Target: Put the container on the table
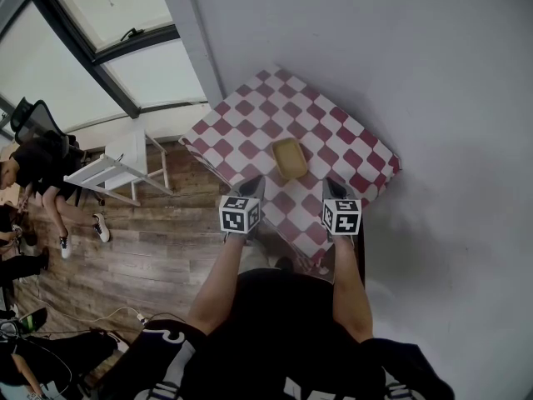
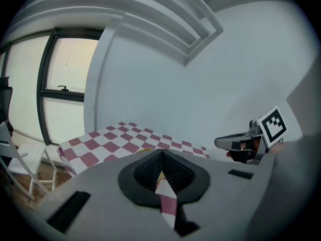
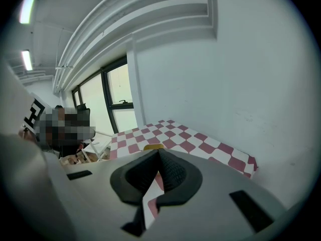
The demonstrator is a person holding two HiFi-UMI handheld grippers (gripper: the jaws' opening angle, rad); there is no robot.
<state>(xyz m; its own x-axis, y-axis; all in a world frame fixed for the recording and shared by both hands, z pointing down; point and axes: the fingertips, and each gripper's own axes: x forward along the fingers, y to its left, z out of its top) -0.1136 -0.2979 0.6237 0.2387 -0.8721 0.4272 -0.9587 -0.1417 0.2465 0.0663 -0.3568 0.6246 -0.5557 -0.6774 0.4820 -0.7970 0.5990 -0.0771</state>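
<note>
A shallow yellow container [image 1: 290, 158] rests on the table [image 1: 250, 115], which wears a red-and-white checked cloth. My left gripper [image 1: 256, 183] and right gripper [image 1: 331, 187] hover over the table's near edge, on either side of the container and just short of it. Both are shut with nothing between their tips. In the left gripper view the jaws [image 2: 161, 157] meet, a yellow sliver of the container [image 2: 146, 149] shows past them, and the right gripper [image 2: 234, 143] is at the right. In the right gripper view the jaws [image 3: 159, 157] meet below the container's edge [image 3: 153, 146].
A grey wall [image 1: 416, 73] runs behind and to the right of the table. A white chair [image 1: 117, 169] stands on the wooden floor to the left, under large windows. A person in dark clothes [image 1: 37, 169] sits at the far left.
</note>
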